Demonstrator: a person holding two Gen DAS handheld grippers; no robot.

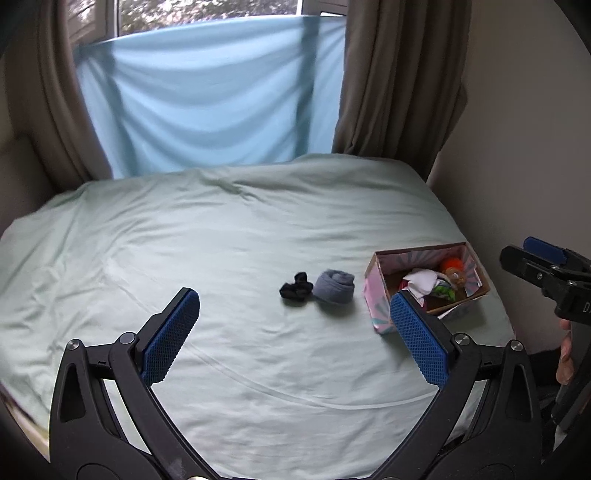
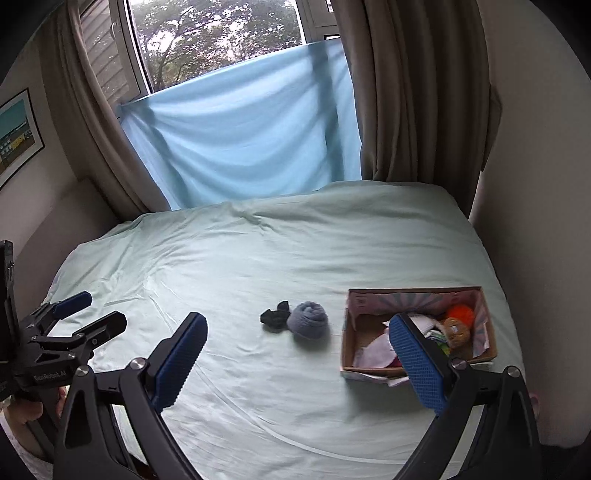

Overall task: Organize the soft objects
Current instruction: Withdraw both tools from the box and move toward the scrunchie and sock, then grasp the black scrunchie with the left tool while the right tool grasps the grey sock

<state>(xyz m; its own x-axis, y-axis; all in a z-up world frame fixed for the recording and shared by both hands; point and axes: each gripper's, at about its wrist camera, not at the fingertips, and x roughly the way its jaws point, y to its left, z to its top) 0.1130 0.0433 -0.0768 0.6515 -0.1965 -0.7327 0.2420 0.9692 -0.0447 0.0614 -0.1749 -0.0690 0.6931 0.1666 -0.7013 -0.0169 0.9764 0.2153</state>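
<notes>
One cardboard box (image 2: pixel 484 314) on the bed (image 2: pixel 258 258), holding white cloth (image 2: pixel 424 323), an orange ball (image 2: pixel 460 314) and a tan plush (image 2: pixel 456 330); just left lie a grey roll (image 2: pixel 308 319) touching a black bundle (image 2: pixel 273 316); left gripper (image 1: pixel 295 332) and right gripper (image 2: pixel 297 360) spread wide, empty.

Both wrist views overlook bed (image 1: pixel 221 240), facing window (image 2: pixel 221 29).
</notes>
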